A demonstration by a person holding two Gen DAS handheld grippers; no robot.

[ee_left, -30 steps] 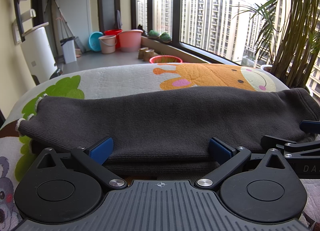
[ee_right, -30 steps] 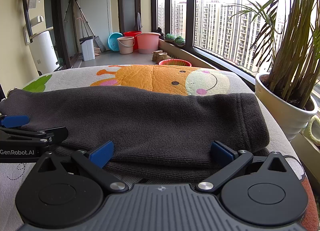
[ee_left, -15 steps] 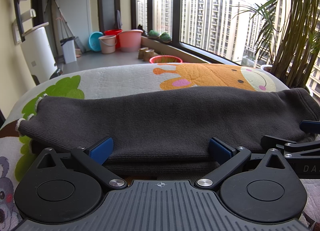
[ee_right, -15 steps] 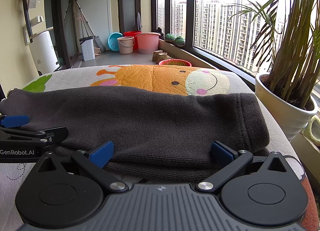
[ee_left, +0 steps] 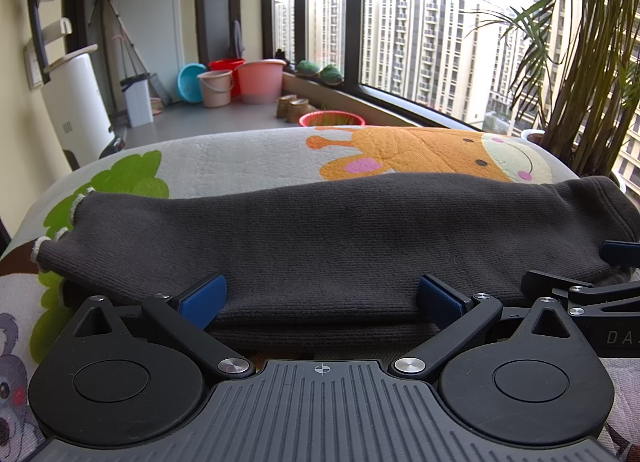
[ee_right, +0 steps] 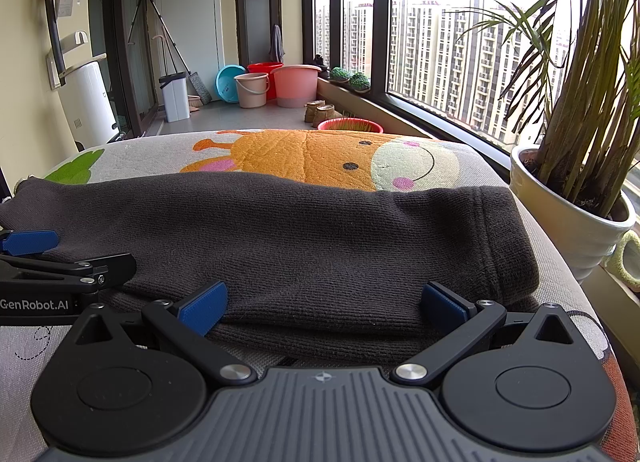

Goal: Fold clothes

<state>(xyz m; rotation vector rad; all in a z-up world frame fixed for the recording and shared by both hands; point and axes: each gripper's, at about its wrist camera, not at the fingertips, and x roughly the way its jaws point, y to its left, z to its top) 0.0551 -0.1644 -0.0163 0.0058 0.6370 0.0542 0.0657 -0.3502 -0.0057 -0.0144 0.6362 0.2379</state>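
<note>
A cartoon giraffe blanket [ee_right: 320, 150] is covering the padded surface on a high-rise balcony, and a dark grey knit garment [ee_left: 340, 230] is lying across it in a long band, already doubled over so that two layers are showing along its near edge. Nothing is changing from a second ago: garment and tools are sitting exactly as they were, which suggests a pause before the next fold rather than a fold under way. The left gripper [ee_left: 320, 298] is resting at the garment's near edge with its jaws spread wide, the blue pads flanking the folded hem but pinching nothing. The right gripper [ee_right: 324, 302] is doing the same further along, jaws equally wide and empty. To the right, a white ceramic pot [ee_right: 560, 214] is holding a tall palm. Further back, a red planter [ee_right: 350, 125] is carrying grass shoots, while pink, red and blue buckets [ee_right: 276, 84] are standing together, contents hidden.
</note>
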